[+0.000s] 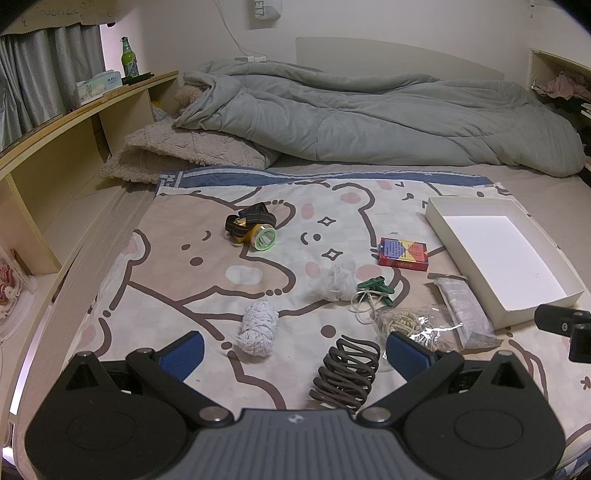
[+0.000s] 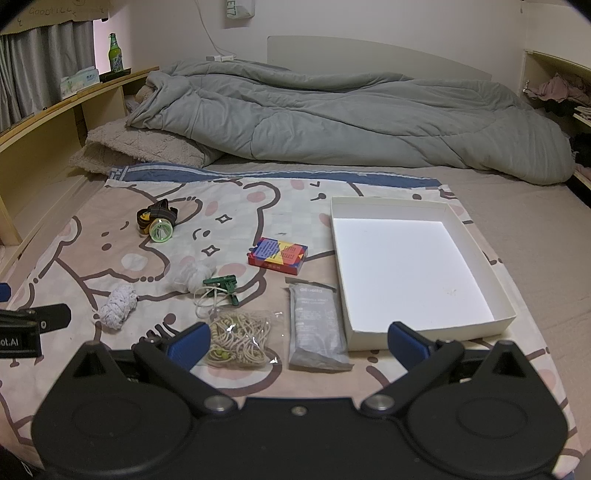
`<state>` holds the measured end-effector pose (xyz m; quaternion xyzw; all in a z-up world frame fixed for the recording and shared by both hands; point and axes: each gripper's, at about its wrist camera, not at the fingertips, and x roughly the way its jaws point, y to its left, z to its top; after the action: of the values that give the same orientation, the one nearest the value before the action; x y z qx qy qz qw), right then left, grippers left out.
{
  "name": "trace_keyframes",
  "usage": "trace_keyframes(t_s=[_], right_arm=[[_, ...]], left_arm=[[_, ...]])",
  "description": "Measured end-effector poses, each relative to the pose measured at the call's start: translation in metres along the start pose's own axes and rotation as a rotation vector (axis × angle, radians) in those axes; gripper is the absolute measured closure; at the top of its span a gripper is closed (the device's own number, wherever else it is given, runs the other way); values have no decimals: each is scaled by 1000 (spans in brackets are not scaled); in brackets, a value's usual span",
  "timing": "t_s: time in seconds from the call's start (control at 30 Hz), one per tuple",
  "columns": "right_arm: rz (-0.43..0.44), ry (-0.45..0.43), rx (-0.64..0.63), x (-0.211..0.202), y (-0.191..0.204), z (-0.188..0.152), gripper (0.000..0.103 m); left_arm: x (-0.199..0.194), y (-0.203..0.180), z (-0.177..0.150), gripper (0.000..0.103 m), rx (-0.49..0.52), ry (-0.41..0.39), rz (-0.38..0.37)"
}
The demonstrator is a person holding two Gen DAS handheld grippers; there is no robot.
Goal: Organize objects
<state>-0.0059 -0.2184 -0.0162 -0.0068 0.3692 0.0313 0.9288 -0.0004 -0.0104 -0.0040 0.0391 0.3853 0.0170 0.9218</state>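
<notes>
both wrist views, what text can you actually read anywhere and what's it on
"ET7": white item hanging on the wall, cut off by the frame edge.
"oot.AI": black body of the left tongs, start cut off.
Green glass bottle: label too blurred.
Red and blue card box: print too small.
Grey foil pouch: lettering too faint.
Tissue box: unreadable.
Beige curtain valance: handwriting unclear.

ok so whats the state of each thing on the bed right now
white box: open, empty
left gripper: open, holding nothing
right gripper: open, holding nothing
bag of rubber bands: lying flat
grey pouch: flat beside the box
card box: closed
headlamp: unlit
</notes>
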Motion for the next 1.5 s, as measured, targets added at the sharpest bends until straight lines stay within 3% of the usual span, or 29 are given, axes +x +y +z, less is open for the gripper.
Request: trace_keyframes(t_s=[1.5], right_arm=[[7, 5, -2, 0, 0, -1, 0]], left_arm=[[1, -4, -2, 0, 2, 4, -4]])
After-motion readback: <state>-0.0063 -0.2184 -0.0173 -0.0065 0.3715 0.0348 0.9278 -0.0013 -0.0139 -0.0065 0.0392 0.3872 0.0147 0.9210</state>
